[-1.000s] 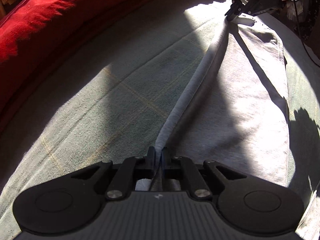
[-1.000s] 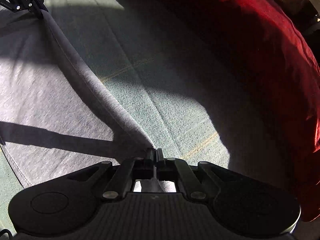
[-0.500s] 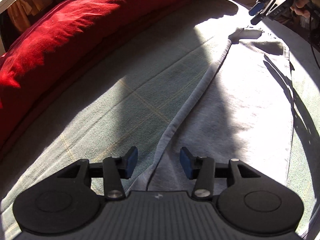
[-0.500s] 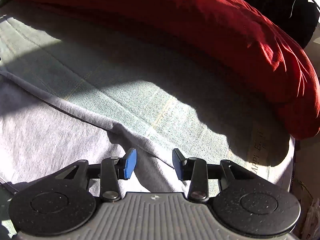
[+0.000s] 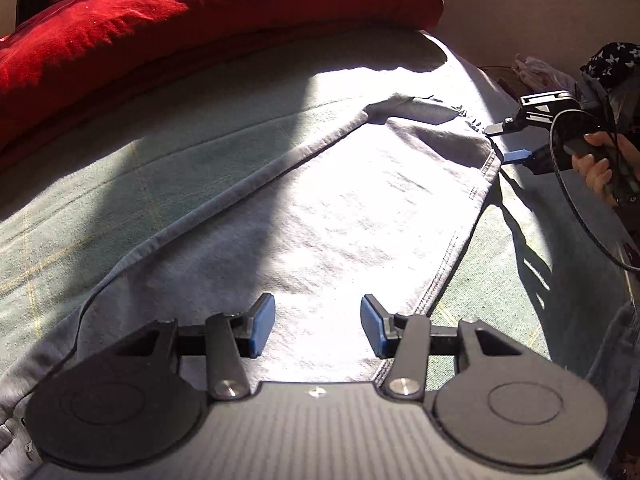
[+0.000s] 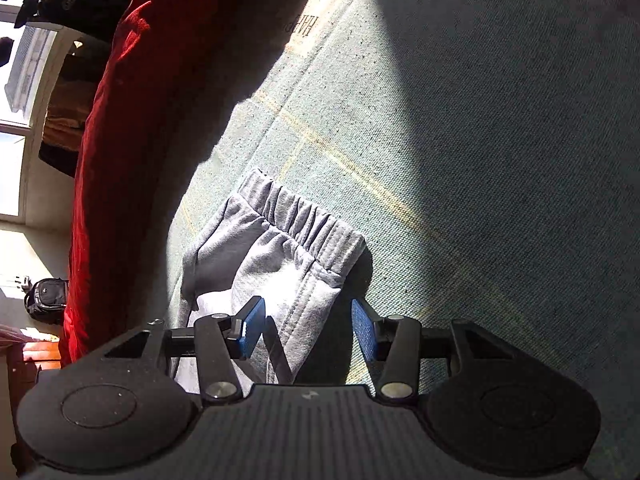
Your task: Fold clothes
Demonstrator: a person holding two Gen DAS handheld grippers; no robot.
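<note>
Grey sweatpants lie flat, folded lengthwise, on a pale green bedspread. My left gripper hovers open over their near end, with nothing pressed between its blue pads. At the far right a hand holds my right gripper beside the garment's far edge. In the right wrist view the elastic waistband lies just ahead of my right gripper. Its jaws are opening, with the grey fabric under the gap and not pinched.
A long red cushion runs along the bed's far side and fills the left of the right wrist view as the same red cushion. The green bedspread spreads right of the waistband. A black backpack sits on the floor beyond.
Both grippers let go of the raised folded edge and opened, and the cloth dropped flat. The right gripper rolled and swung over to the waistband end. The left shifted sideways over the garment.
</note>
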